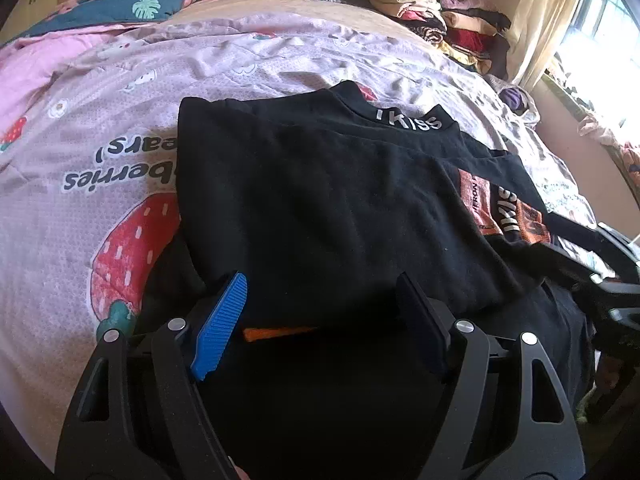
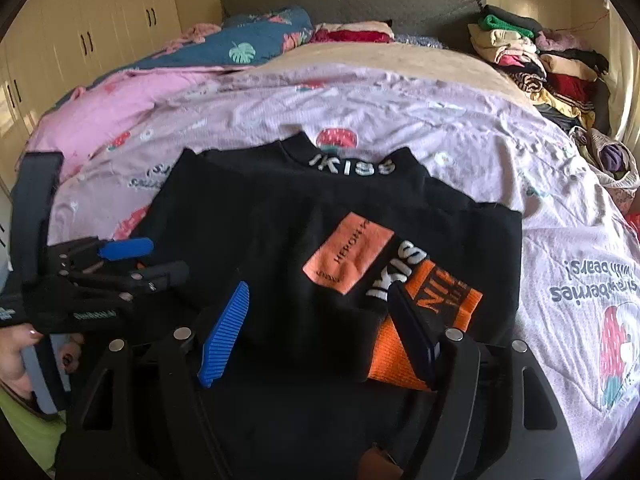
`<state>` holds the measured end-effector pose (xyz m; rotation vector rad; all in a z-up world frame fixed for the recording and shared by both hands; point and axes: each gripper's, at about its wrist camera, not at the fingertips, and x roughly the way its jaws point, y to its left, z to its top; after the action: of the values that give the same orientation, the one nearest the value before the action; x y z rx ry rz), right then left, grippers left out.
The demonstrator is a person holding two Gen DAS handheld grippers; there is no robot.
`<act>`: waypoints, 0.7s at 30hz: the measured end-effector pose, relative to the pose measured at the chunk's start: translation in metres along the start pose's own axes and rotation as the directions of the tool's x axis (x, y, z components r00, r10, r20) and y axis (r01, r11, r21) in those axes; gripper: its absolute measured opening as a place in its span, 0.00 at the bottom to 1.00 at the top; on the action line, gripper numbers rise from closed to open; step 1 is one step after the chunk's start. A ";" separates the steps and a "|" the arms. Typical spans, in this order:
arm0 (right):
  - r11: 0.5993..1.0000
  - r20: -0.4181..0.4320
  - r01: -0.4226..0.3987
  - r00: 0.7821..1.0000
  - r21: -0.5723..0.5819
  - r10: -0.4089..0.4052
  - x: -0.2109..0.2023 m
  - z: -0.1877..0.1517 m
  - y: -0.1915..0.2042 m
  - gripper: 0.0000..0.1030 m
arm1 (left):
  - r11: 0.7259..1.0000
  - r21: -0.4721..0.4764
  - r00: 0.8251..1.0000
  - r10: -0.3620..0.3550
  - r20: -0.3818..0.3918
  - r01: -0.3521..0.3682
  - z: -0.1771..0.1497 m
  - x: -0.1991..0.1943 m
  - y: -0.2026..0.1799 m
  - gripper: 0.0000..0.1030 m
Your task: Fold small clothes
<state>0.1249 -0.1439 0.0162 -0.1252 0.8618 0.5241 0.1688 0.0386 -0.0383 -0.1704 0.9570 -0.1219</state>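
A black top [image 1: 320,184] [image 2: 248,224] with white "IKISS" lettering on the collar and orange patches lies folded on the pink strawberry bedsheet [image 1: 100,128] [image 2: 520,152]. My left gripper [image 1: 320,278] hovers open over the top's near edge, with the fabric under its blue pad [image 1: 224,312] and not pinched. In the right wrist view the left gripper [image 2: 160,258] sits at the top's left side. My right gripper [image 2: 320,286] stands open over the near right part, by the orange patches [image 2: 440,304]. Its dark frame [image 1: 616,280] shows at the right edge of the left wrist view.
A stack of folded clothes [image 1: 440,12] [image 2: 532,60] sits at the far right of the bed. A teal leaf-print quilt [image 1: 140,4] [image 2: 248,44] and pink blanket lie at the far left. Curtain and window [image 1: 560,20] are right; wardrobe doors [image 2: 80,28] left. A hand [image 2: 16,356] holds the left gripper.
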 end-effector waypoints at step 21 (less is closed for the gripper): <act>0.998 -0.072 0.049 0.996 0.037 -0.046 0.013 -0.007 -0.021 0.85 | 0.998 -0.056 1.000 -0.019 0.024 0.021 -0.002 -0.010 0.002 0.69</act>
<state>0.1367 -0.1592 -0.0003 -0.1296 0.9358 0.4604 0.1618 0.0425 -0.0317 -0.2329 0.9360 -0.1110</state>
